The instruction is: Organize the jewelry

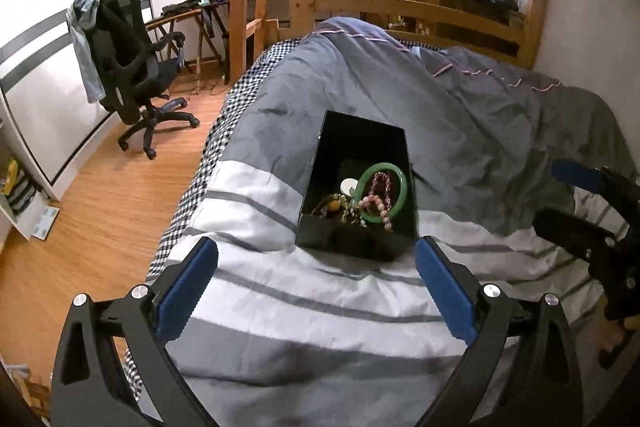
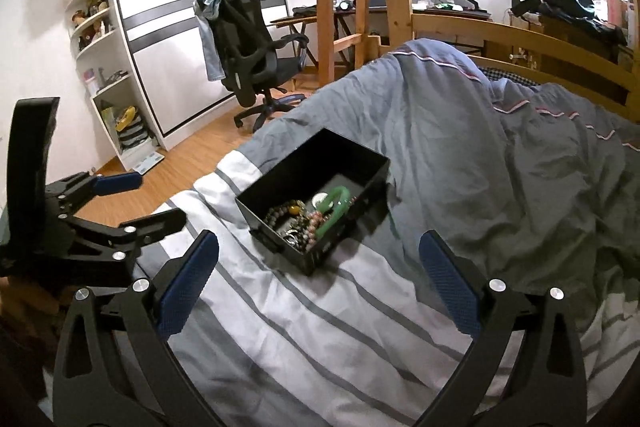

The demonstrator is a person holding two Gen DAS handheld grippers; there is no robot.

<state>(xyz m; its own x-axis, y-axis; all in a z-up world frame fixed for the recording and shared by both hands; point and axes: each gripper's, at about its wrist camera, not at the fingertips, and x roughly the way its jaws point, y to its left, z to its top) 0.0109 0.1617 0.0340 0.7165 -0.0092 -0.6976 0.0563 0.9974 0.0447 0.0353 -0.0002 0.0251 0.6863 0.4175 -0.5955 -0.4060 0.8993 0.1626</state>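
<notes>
A black open box (image 1: 356, 243) sits on the striped bedcover, also in the right wrist view (image 2: 280, 183). In it lie a green bangle (image 1: 402, 205) (image 2: 334, 211), a pink bead bracelet (image 1: 376, 207), darker bead bracelets with an amber bead (image 1: 336, 205) (image 2: 294, 207) and a small white round piece (image 1: 349, 184). My left gripper (image 1: 316, 263) is open and empty, just short of the box's near wall. My right gripper (image 2: 320, 259) is open and empty, near the box's near corner. Each gripper shows in the other's view, the right one (image 1: 592, 223) and the left one (image 2: 120, 195).
The box rests on a grey and white striped duvet (image 1: 304, 315) on a wooden bunk bed (image 1: 432, 11). A black office chair (image 1: 132, 67) stands on the wood floor at left, near a white wardrobe (image 2: 180, 27) and shelves (image 2: 96, 27). Desks with monitors stand behind.
</notes>
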